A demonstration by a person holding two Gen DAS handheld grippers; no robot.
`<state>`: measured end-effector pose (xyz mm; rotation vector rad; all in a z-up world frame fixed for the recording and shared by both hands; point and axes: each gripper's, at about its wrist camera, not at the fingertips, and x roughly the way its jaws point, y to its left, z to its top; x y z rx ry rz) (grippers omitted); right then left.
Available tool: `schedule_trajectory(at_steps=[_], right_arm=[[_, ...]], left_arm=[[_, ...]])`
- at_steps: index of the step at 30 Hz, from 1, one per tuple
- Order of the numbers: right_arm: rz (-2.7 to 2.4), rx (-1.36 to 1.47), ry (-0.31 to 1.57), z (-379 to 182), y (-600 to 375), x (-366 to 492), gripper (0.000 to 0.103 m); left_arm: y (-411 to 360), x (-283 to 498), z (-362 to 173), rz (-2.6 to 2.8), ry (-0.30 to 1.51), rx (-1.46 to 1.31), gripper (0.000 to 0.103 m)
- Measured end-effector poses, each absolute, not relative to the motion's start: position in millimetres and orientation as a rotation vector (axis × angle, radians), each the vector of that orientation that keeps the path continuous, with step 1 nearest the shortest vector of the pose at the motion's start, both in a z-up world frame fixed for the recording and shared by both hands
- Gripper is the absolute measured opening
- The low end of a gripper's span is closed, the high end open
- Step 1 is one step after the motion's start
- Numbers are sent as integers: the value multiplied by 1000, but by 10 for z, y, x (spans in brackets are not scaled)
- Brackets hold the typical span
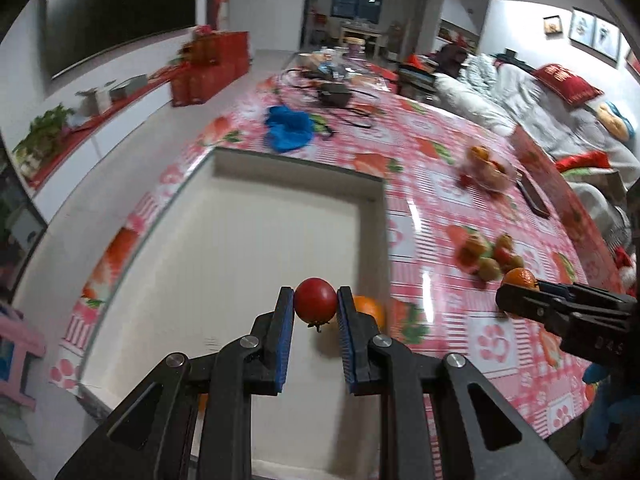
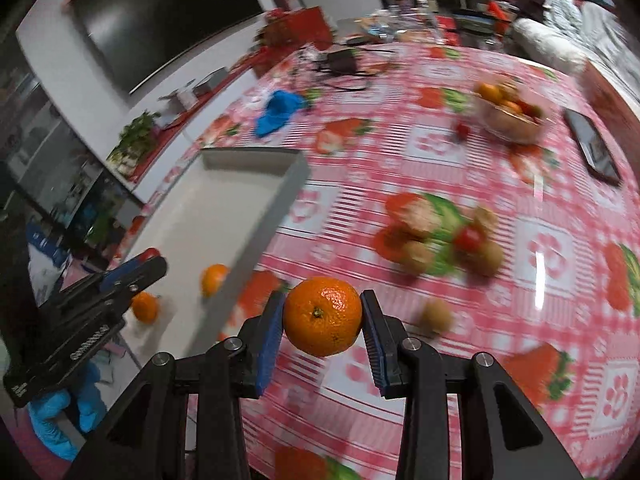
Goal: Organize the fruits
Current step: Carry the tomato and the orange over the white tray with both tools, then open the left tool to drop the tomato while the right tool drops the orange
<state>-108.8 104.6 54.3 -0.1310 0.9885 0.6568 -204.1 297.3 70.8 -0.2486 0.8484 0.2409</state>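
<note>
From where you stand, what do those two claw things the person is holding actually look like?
Both match. The left gripper and right gripper are matte black plastic with angular, cut-out linkage arms joined by round silver pins. Each finger carries a ribbed blue pad. Seen side-on, the body shows faint embossed lettering. The person's hand wears a blue glove.

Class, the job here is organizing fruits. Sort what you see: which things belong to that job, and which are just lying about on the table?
Belongs to the job:
left claw gripping a cherry tomato
right claw gripping a mandarin
white tray
loose fruit pile
fruit bowl

Just lying about:
blue cloth
phone
cables
</note>
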Motion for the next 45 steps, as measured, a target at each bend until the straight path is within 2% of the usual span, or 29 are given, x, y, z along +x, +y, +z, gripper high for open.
schedule_trajectory(at_steps=[9,22,24,26,28,31,33,38,39,41,45], right_arm=[[744,-216,1010,432,1799,-1104,39],[795,-212,1062,253,2304,-1020,39],[796,-220,1074,210,2360,-1009,39],[802,-224,1087,173,2392,-999,40],[803,-226,1097,138,2418,-986,40],[800,-219,1101,128,2426,-984,41],[801,-213,1099,145,2424,-982,50],[793,-210,1081,229,2384,-991,53],[790,-210,1080,235,2373,-985,72],[774,-204,1064,279,2313,-988,97],[744,-191,1035,376,2113,-961,97]], left_arm=[[3292,-2057,530,294,878,-279,23],[3508,-2096,372,322,907,-311,24],[3510,-2096,359,320,909,-305,31],[3509,-2098,353,329,906,-301,60],[3518,-2127,367,341,885,-301,75],[3533,-2144,390,336,866,-311,79],[3534,-2142,391,340,869,-309,80],[3525,-2156,384,347,886,-311,81],[3517,-2160,385,341,891,-314,81],[3489,-2167,400,330,896,-315,81],[3379,-2168,470,317,894,-294,81]])
